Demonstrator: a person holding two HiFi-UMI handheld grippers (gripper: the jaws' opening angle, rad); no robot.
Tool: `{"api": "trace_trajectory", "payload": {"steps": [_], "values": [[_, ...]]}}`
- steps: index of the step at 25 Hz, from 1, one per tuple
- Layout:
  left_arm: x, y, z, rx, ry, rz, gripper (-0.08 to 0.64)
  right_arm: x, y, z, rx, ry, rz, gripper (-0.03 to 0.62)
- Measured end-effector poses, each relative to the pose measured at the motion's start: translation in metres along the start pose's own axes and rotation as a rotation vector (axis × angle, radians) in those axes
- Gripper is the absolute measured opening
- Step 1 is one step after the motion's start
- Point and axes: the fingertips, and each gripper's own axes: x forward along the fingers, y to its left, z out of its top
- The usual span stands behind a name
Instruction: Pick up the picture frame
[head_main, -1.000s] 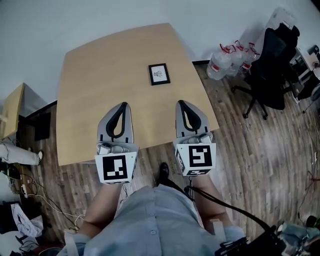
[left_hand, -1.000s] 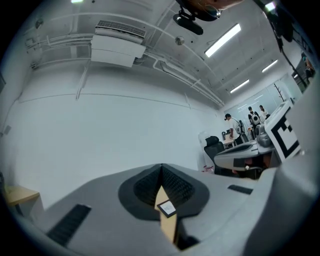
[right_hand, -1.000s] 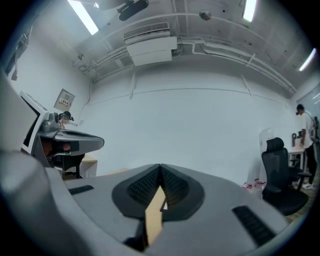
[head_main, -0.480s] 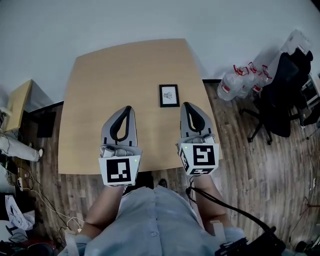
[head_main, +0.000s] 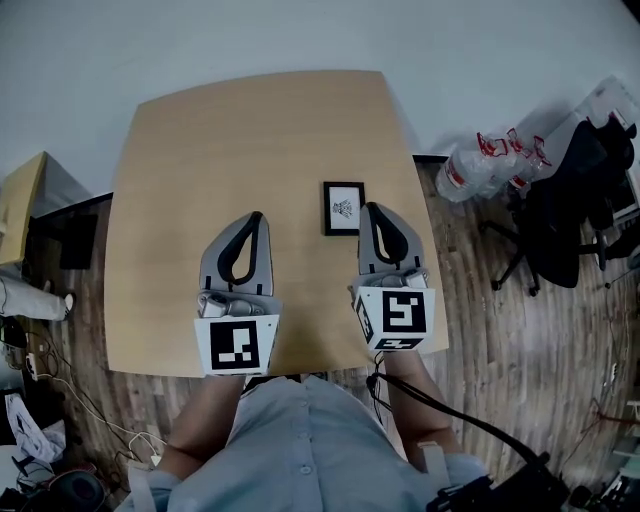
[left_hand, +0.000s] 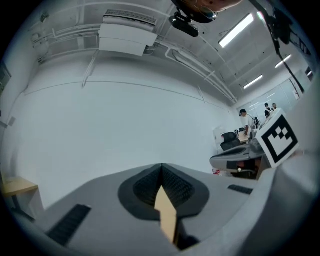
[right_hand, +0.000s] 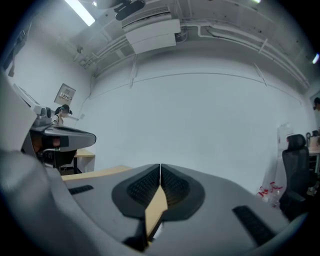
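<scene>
Lying flat: black-bordered picture frame (head_main: 343, 208), white print.

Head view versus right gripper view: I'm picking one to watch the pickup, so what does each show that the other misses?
Only the head view shows the frame, lying flat on the table beside the tip of the right hand-held gripper, plus the person's shirt. Only the right gripper view shows its jaws meeting with nothing between them, and the air unit high on the wall. Both show the table, the left hand-held gripper, the chair and the bottles.
</scene>
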Motion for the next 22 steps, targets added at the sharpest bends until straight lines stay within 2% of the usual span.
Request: {"api": "trace_trajectory", "payload": {"steps": [7,14,22], "values": [[0.032,0.02,-0.036,-0.05,0.106,-0.006,0.002,0.047,-0.008,-0.044,0.035,0.117,-0.006,0.003],[0.043,0.034,-0.072,-0.087,0.203,-0.011,0.001,0.071,-0.005,-0.09,0.078,0.228,0.0,0.003],[0.05,0.052,-0.112,-0.128,0.313,-0.021,0.0,0.082,0.023,-0.152,0.113,0.401,0.017,0.005]]}}
